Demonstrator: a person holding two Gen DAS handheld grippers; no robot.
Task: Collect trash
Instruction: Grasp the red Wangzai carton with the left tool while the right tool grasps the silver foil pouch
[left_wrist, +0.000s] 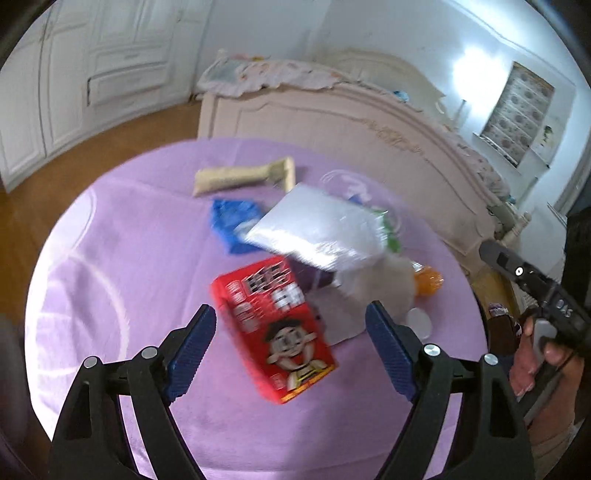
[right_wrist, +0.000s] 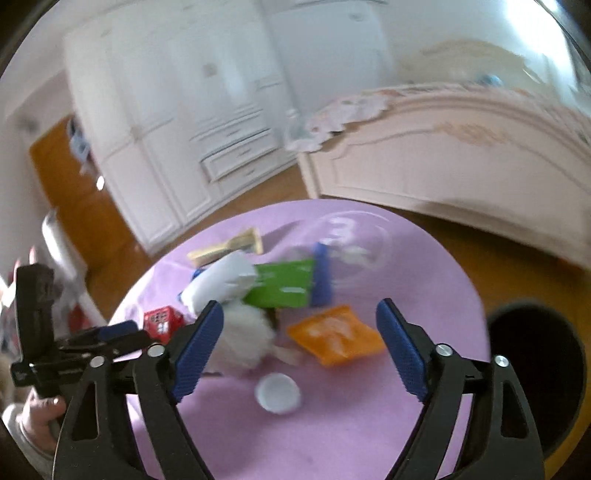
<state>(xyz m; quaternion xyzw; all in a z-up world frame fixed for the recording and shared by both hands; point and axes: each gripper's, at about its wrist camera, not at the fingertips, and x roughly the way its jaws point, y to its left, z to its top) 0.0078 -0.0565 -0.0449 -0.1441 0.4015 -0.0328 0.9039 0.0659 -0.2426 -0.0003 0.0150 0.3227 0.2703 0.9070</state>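
The left gripper (left_wrist: 290, 319) is hovering, jaws spread, over the red carton (left_wrist: 275, 328) lying on the purple table (left_wrist: 110, 258). The right gripper (right_wrist: 300, 319), also spread, is facing what looks like an orange packet (right_wrist: 336, 334) near a dark bin (right_wrist: 539, 373).

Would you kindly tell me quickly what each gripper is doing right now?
Left gripper: open, empty, above the red box.
Right gripper: open, empty, above the orange packet.

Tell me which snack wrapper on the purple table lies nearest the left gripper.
The red packet with the cartoon face: it lies right between the open left gripper fingers, while the silver, blue and beige wrappers sit farther back.
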